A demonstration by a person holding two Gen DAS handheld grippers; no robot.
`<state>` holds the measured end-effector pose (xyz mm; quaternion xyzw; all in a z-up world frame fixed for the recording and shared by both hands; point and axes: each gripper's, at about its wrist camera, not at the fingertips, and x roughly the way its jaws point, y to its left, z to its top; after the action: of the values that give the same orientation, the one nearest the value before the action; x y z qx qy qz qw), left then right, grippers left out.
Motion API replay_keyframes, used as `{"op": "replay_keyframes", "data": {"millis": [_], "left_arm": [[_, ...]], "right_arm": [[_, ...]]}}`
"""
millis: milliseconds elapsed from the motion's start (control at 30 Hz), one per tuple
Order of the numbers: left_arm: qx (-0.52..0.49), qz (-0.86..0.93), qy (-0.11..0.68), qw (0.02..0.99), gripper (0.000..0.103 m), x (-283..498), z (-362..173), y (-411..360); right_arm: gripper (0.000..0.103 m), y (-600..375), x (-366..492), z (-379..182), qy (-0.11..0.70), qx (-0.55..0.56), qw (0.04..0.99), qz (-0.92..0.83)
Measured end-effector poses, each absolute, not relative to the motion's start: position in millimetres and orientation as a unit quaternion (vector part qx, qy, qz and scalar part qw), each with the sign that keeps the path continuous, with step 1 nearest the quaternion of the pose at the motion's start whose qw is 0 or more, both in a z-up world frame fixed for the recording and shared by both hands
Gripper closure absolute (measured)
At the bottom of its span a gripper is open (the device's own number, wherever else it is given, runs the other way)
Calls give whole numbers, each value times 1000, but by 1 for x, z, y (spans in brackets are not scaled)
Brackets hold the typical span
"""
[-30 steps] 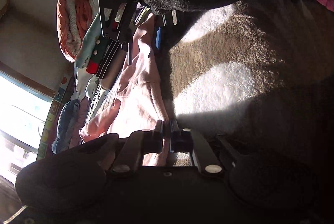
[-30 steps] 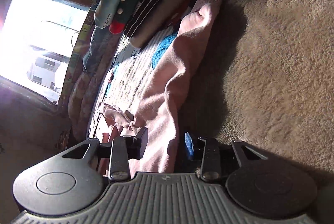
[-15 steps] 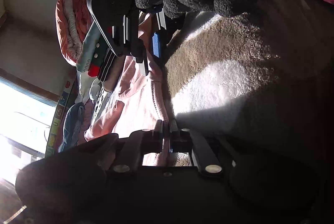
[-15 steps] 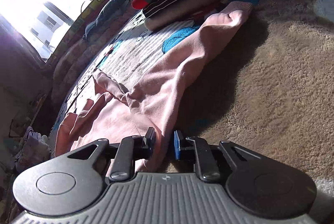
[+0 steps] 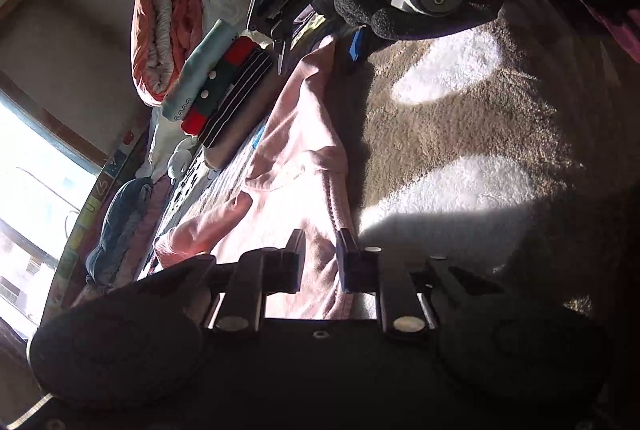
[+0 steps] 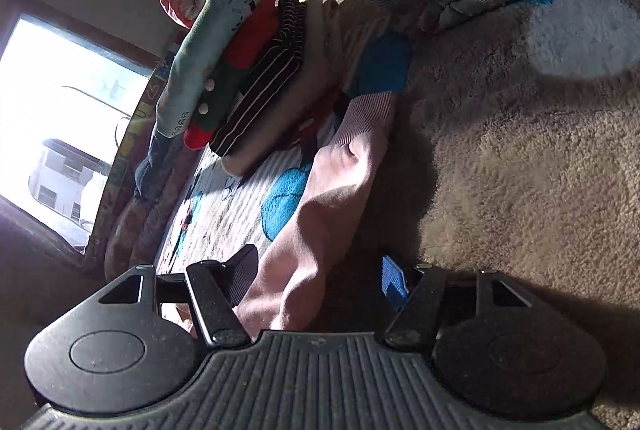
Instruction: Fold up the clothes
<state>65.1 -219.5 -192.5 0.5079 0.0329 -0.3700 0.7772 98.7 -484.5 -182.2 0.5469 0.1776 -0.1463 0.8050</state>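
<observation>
Both tongs stand apart. The left gripper straddles the pink garment, which runs ahead to the right gripper, its fingers wide around the sleeve. Folded stack lies ahead-left on the rug.

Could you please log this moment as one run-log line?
left gripper: open over pink garment | right gripper: open, astride it | folded stack: beside | carpet: beneath
</observation>
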Motion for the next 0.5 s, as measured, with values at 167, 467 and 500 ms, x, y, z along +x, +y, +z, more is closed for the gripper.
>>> {"op": "replay_keyframes", "data": {"millis": [167,467,500], "left_arm": [[516,-386,45,764,103,65,-194,-216],[497,-394,61,771,103,63,-193,-213],[495,-394,62,772,103,63,-193,-212]], "right_arm": [[86,-514,126,-183,183,519,817,-170],[95,-542,151,-172,170,452,865,-139],[95,-545,154,-176,179,455,861,-140]]}}
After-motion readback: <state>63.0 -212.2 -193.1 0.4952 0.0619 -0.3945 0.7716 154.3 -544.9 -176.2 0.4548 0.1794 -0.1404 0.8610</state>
